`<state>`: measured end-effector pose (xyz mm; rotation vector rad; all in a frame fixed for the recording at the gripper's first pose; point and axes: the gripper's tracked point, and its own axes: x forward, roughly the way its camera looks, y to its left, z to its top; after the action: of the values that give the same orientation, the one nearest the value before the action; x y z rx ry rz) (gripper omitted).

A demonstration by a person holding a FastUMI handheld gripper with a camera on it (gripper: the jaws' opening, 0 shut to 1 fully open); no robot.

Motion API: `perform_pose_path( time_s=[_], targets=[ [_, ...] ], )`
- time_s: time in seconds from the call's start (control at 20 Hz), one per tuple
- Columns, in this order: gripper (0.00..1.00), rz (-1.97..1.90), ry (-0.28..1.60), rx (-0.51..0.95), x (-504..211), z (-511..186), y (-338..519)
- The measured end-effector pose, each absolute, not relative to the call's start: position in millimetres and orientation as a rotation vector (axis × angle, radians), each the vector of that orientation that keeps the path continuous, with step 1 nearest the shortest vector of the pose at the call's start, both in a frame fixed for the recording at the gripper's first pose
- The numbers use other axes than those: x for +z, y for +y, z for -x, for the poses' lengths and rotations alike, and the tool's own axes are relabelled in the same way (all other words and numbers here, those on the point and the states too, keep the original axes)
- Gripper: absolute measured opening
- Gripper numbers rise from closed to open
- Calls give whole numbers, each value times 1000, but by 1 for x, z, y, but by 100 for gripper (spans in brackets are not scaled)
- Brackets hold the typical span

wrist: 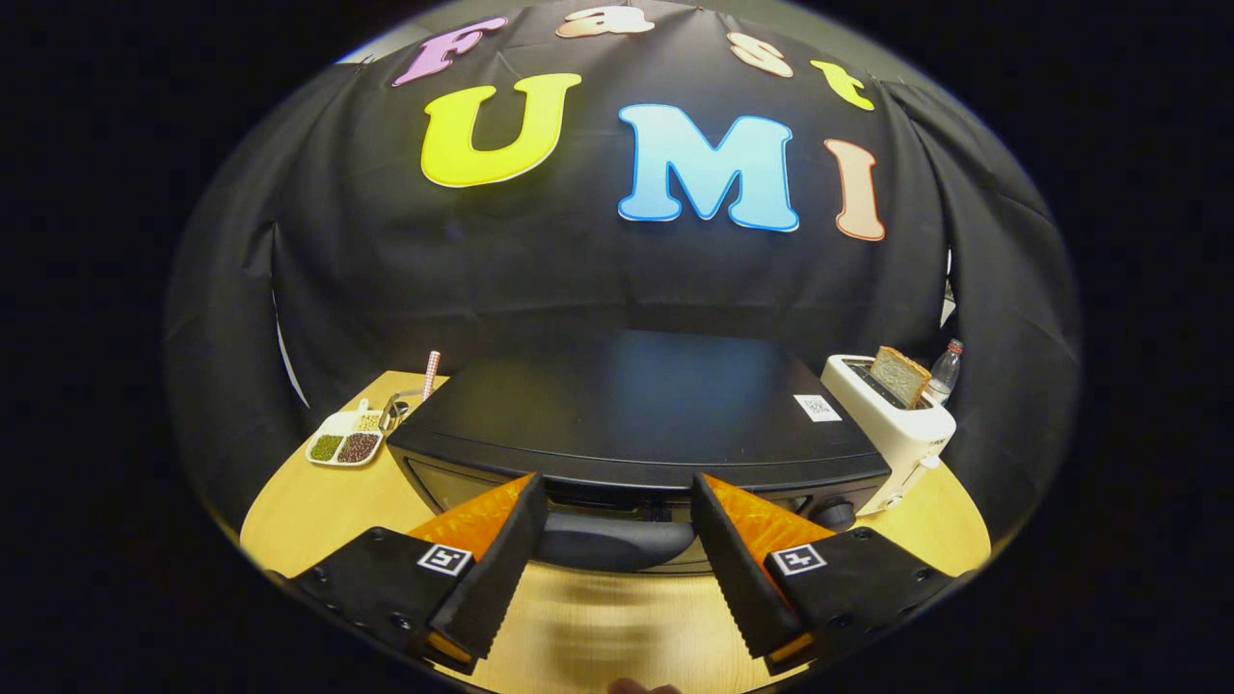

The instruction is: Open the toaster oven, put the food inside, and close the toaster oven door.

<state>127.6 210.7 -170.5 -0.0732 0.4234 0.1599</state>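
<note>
Gripper (617, 540) close up to the black toaster oven (636, 414) on the wooden table (598, 627). Fingers (501, 549) spread wide, one on each side of the dark door handle (603, 542), not pinching it yet. Door shut. Probably a hard, smooth, stiff handle, a bit slippery; best grabbed in the middle and pulled down slowly. White toaster (892, 424) with bread (899, 374) just beside the oven. Little dish of beans (345, 441) on the other side.
</note>
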Motion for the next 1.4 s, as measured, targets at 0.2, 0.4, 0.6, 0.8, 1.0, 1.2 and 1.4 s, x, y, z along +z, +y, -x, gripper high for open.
perform_pose_path(
  time_s=[0.2,0.4,0.6,0.8,1.0,1.2,1.4],
  targets=[
    [97,56,489,182,-172,-124,214],
    [96,30,547,190,-177,-110,212],
    [97,21,576,166,-184,-94,210],
    [97,37,582,154,-191,-76,209],
    [97,39,605,147,-206,-53,207],
    [97,39,644,153,-226,-32,202],
    [96,46,804,180,-282,4,195]
  ],
)
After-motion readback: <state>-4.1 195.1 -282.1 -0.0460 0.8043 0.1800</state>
